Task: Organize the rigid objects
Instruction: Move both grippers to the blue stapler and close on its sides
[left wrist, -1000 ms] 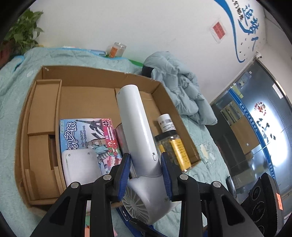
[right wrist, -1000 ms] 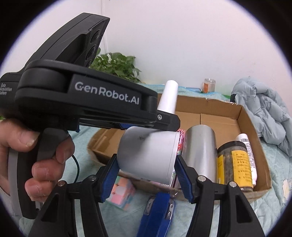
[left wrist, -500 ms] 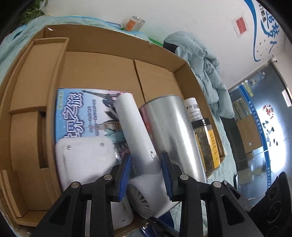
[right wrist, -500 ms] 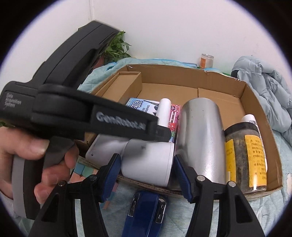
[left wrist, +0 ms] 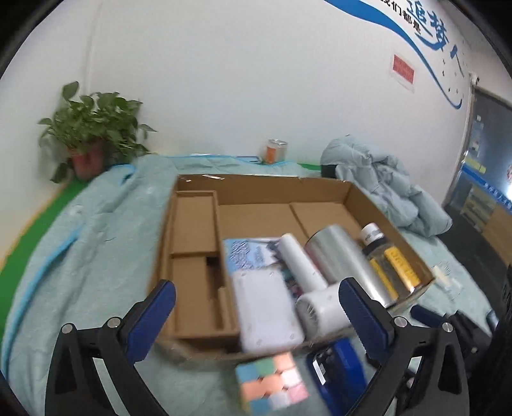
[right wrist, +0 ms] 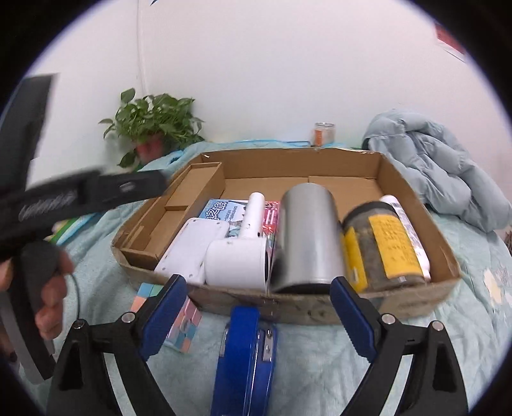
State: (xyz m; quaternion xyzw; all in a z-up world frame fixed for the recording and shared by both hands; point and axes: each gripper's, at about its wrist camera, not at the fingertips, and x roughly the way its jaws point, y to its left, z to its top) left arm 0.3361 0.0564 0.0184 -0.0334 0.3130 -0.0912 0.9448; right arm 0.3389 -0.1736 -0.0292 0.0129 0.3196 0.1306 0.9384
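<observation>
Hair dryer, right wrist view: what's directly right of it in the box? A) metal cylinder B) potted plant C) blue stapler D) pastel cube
A: the white hair dryer lies in the cardboard box with the metal cylinder right beside it; the blue stapler and pastel cube lie outside on the bedding.

An institutional room staged as a bedroom: a bed under a pale teal quilt (left wrist: 80, 262), a potted plant (right wrist: 156, 124) in the corner, a white wall bearing a blue painted slogan (left wrist: 428, 22) and 1 red notice (left wrist: 403, 68).
</observation>
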